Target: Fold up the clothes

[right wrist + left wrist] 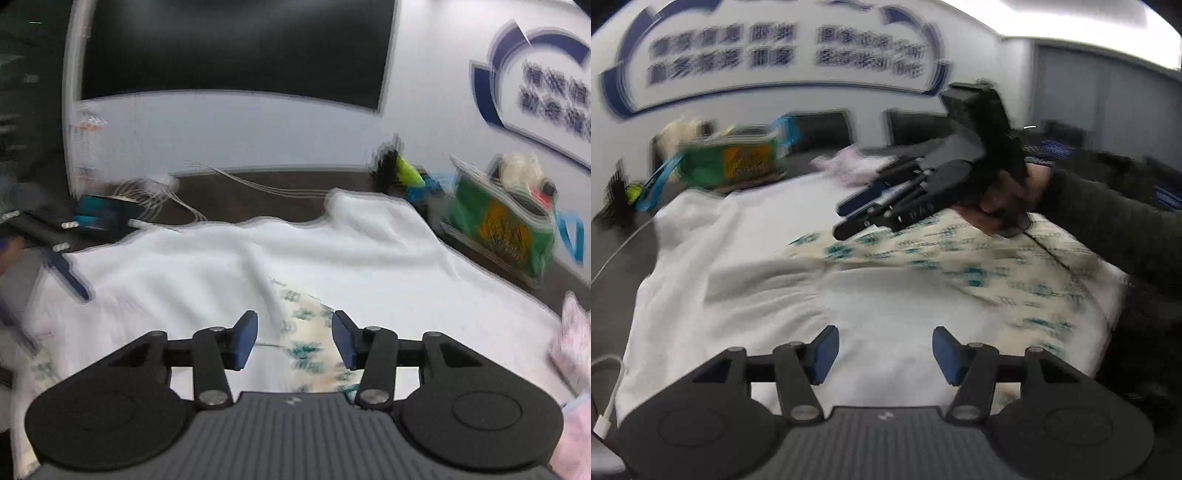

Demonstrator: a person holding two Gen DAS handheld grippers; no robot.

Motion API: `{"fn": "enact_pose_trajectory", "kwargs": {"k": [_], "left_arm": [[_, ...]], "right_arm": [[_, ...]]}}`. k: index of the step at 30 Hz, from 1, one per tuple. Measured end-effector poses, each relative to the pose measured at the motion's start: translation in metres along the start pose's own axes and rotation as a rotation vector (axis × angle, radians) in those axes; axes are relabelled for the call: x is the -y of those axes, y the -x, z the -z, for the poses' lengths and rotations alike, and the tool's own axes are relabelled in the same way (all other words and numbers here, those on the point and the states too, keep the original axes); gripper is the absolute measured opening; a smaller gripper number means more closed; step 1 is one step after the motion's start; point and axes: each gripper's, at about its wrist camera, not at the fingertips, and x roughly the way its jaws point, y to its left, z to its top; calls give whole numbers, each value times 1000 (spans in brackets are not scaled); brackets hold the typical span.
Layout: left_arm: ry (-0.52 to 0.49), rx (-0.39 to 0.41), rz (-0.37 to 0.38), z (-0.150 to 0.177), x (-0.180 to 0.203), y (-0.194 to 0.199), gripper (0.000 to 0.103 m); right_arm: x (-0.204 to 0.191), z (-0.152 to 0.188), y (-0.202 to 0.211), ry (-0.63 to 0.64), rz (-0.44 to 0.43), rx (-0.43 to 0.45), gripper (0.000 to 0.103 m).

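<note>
Counted on the counter

Two hand-held grippers (885, 354) (294, 340), one white cloth (746, 258), one teal-printed garment (979, 266), one pink garment (849, 166), one green bag (738, 162).

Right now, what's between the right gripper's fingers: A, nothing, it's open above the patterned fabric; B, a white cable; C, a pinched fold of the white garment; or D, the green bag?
A: the right gripper has its blue pads spread apart with nothing clamped, and the teal-patterned fabric lies below the gap on the white garment.
</note>
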Motion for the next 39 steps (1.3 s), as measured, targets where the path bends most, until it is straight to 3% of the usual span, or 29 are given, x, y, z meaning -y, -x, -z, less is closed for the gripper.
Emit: {"fn": "enact_pose_trajectory", "kwargs": {"k": [4,5,6,9,11,14,16,19,22,25,27,28,29,30,31,33,35,36,38,39], "left_arm": [[106,-43,-63,3,-14,-29,54],[109,-44,-64,6,-15,-32,54],[113,-46,-65,9,-15,-32,54],[126,-40,-66,18,-16,-33,55],[136,-22,-61,22,-17,-31,55],[171,-32,-52,20,-21,-28,55],[215,-16,-2,9,-27,-21,55],[242,35,-70,-15,-42,-9,55],[227,51,-164,-39,-55,-12,55],[239,-6,-187,-50,-72,-41,54],[257,-73,-239,-46,-80,-64,39],[264,-105,-264,-42,-83,-74,21],[277,-110,-277,-36,-85,-76,13],[290,-115,-290,-31,-87,-78,13],[317,-102,-282,-27,-87,-71,13],[371,-63,-258,-22,-85,-52,12],[404,21,-226,-26,-80,-28,18],[402,60,-250,-34,-78,-25,23],[398,138,-299,-51,-74,-18,56],[373,136,-332,-59,-72,-28,57]], "right_arm": [[-1,3,-48,-3,-30,-59,21],[-6,5,-52,14,-35,-60,7],[-10,6,-53,38,-34,-60,3],[-9,5,-42,48,-43,8,2],[3,4,-19,-7,-70,107,1],[15,6,4,-67,-161,190,1],[7,11,3,-15,-158,149,1],[-3,16,-3,47,-131,84,1],[-2,11,-5,24,-126,86,10],[-13,4,-13,90,-108,83,29],[-18,2,-26,119,-79,52,31],[-20,3,-32,126,-80,35,31],[-21,5,-38,130,-99,17,25],[-23,8,-44,140,-122,0,12],[-27,13,-48,159,-141,-18,6],[-35,21,-52,200,-155,-43,4],[-39,27,-49,219,-150,-38,4],[-37,27,-48,210,-158,-42,4],[-37,27,-46,207,-163,-46,4],[-38,27,-45,211,-157,-48,5]]}}
